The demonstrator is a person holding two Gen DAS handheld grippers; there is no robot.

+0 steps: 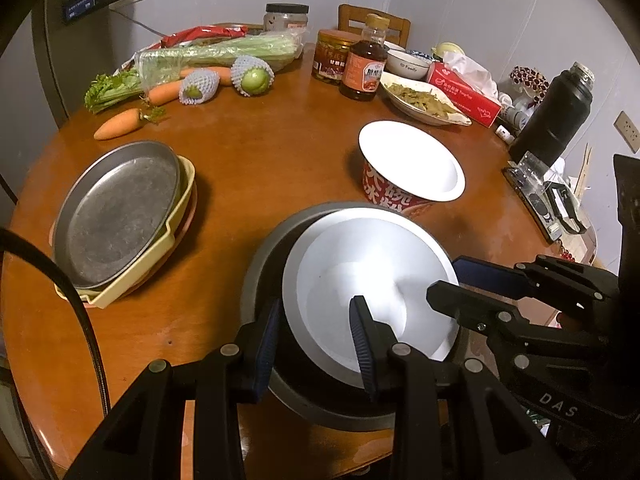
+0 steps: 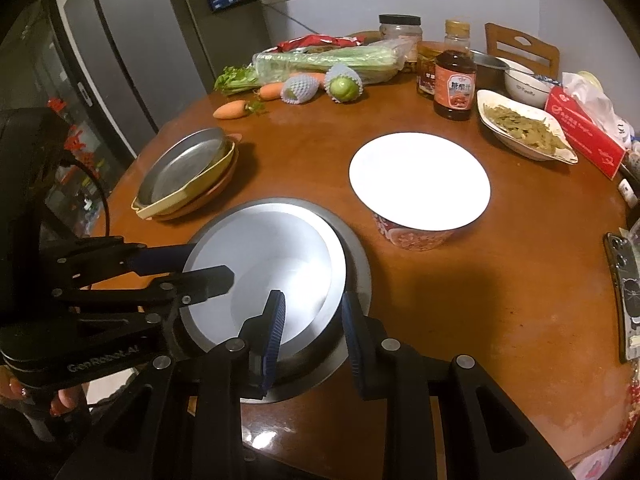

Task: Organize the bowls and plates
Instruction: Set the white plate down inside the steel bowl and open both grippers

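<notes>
Both grippers work on one nested pair at the near edge of the round bench (image 1: pixel 280 160): a white-lined bowl (image 1: pixel 360 280) sitting tilted inside a larger grey metal bowl (image 1: pixel 260 280), leaning toward 3 o'clock in the left wrist view. The left gripper (image 1: pixel 316 340) has its jaws spread and straddling the near rims at 6 o'clock, one finger outside the grey wall, the other inside the white bowl, not clenched. The right gripper (image 2: pixel 314 328) straddles the rims on its own side, jaws likewise released; seen from the left wrist it reaches in from 3 o'clock.

The step in hand looks like seating one bowl inside the other. The plates are already stacked at 9 o'clock: a metal plate (image 1: pixel 116 216) on a yellow dish (image 1: pixel 176 236). A red paper bowl (image 1: pixel 408 168) stands alone at 1 o'clock.

Next, I judge, the inner bowl needs levelling, then the paper bowl wants nesting on top, gripped lightly at its thin rim.
</notes>
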